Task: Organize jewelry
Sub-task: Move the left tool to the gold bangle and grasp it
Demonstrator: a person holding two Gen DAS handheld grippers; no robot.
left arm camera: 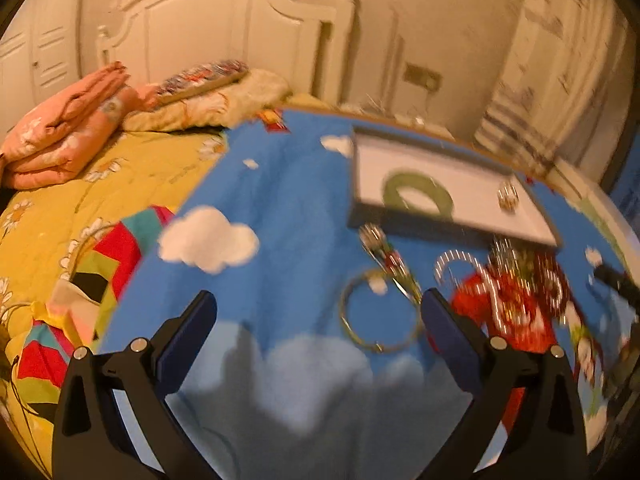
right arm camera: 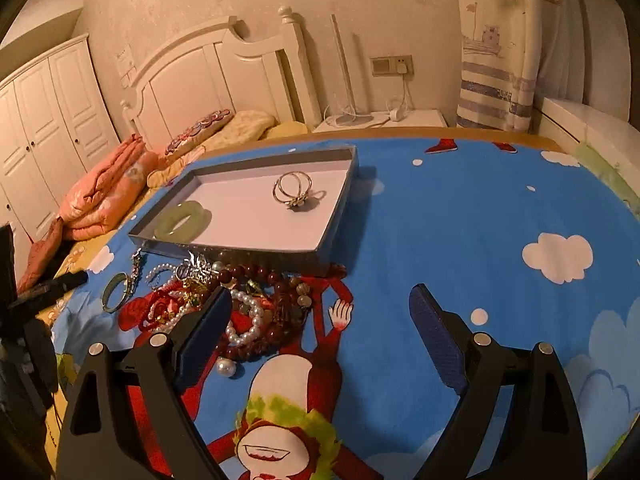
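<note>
I hold both grippers above the blue cartoon bedspread with nothing in either one. My left gripper has its fingers spread wide, bare blue cloth showing between them, and my right gripper is spread just as wide and just as empty.

The jewelry I am sorting sits in two places. The shallow grey tray lies on the bedspread with its white floor up, and it already holds a pale green jade bangle near its left corner and a pair of thin gold bangles toward the middle. I judge the tray is there as the tidy home for each piece, close against the heap so each carry is short.

The heap itself lies just in front of the tray's near wall: white pearl strands, dark red beads, something silver and leafy, all tangled over one another. A gold bangle lies apart at its left edge, easier to pick singly. My right gripper's left finger covers part of the heap, so I cannot say what lies under it.

The left wrist view is smeared; there the heap is only streaks of red and glitter, and the thin hoop beside my right finger is probably that same gold bangle. The other gripper shows only as a dark shape cut off at the left edge of the right wrist view.
</note>
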